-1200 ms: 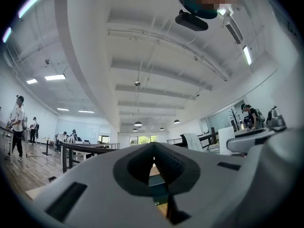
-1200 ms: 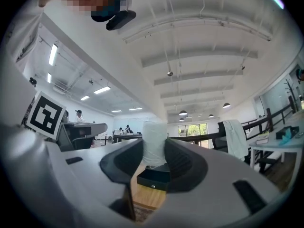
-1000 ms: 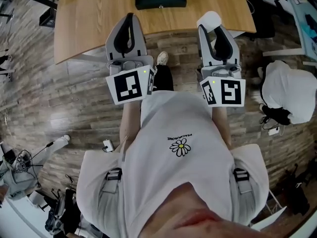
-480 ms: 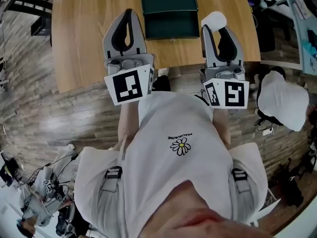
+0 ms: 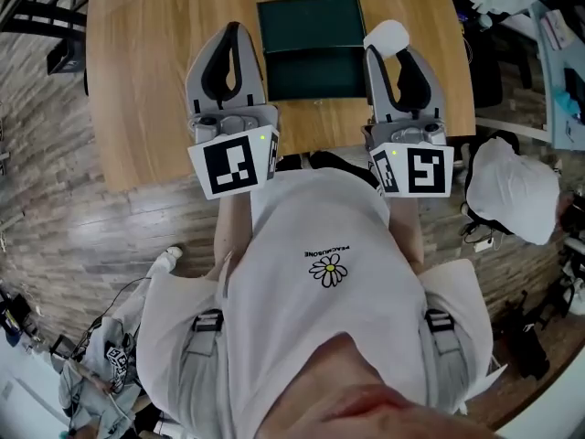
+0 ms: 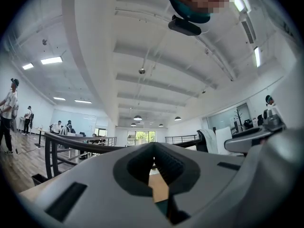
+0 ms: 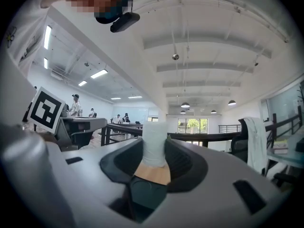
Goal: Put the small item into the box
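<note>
Where the right tool (image 5: 391, 51) pointed forward over the table (image 5: 146, 80), its jaws were clenched on the item (image 5: 386, 37), a small white piece that stood up out of the tips. In the right gripper view, the item (image 7: 154, 142) sat upright between the two dark pads, pressed from both sides, with its upper half clear above the right tool (image 7: 154, 151). Through the gap beneath it showed a strip of wood and then the dark green of the box (image 7: 145, 194).

The left tool (image 5: 234, 29) was held level with the right one. Its jaws met at the tips with nothing between them. In the left gripper view, the left tool (image 6: 153, 146) showed only a narrow slit of table behind the pads.

The box (image 5: 311, 48) lay open on the table between the two tools, nearer the right one. In the head view the item was just beside the box's right edge, not inside it. The table's near edge ran just under the tools' marker cubes.
</note>
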Demonstrator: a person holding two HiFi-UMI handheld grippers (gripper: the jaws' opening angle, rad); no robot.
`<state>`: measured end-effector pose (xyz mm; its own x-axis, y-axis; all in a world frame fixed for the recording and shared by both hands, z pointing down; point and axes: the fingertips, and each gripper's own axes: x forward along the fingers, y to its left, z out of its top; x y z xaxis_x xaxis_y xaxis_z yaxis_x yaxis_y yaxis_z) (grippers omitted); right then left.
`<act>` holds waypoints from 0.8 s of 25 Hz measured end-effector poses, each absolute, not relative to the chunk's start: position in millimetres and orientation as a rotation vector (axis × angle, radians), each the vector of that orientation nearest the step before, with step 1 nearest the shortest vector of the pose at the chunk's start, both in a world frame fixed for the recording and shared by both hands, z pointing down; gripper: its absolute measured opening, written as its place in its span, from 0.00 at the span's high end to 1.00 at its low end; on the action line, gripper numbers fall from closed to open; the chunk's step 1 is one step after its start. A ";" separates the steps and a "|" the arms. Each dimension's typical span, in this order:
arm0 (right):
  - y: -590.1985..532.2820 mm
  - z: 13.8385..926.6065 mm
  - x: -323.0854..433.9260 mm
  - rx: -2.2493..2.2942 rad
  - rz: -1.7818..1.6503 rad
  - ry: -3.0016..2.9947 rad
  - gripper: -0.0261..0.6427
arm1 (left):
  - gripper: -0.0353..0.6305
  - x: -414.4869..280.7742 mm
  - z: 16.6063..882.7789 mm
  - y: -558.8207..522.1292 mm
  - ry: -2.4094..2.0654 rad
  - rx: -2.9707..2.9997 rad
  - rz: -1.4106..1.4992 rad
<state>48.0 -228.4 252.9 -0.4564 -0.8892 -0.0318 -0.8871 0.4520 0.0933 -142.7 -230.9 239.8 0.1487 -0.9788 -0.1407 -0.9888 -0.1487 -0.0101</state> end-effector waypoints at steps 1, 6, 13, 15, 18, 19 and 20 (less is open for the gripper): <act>-231.5 253.9 46.3 1.614 -0.149 -2.666 0.73 | 0.92 -143.4 239.7 -232.3 1.987 -2.298 0.154; -244.5 256.3 45.9 1.570 -0.151 -2.685 0.73 | 0.92 -138.5 238.9 -241.7 1.992 -2.285 0.132; -252.7 259.7 45.9 1.547 -0.146 -2.687 0.73 | 0.92 -137.5 235.0 -250.1 1.993 -2.272 0.137; -254.8 259.2 45.8 1.528 -0.153 -2.688 0.73 | 0.92 -138.2 236.3 -251.4 2.003 -2.269 0.135; -258.0 262.0 34.9 1.385 -0.239 -2.681 0.73 | 0.92 -137.8 238.3 -254.6 2.009 -2.257 0.124; -258.0 264.8 28.0 1.312 -0.282 -2.668 0.73 | 0.92 -137.4 239.0 -255.3 2.008 -2.252 0.119; -257.0 269.5 20.7 1.226 -0.329 -2.644 0.73 | 0.92 -137.0 239.9 -255.6 2.008 -2.248 0.114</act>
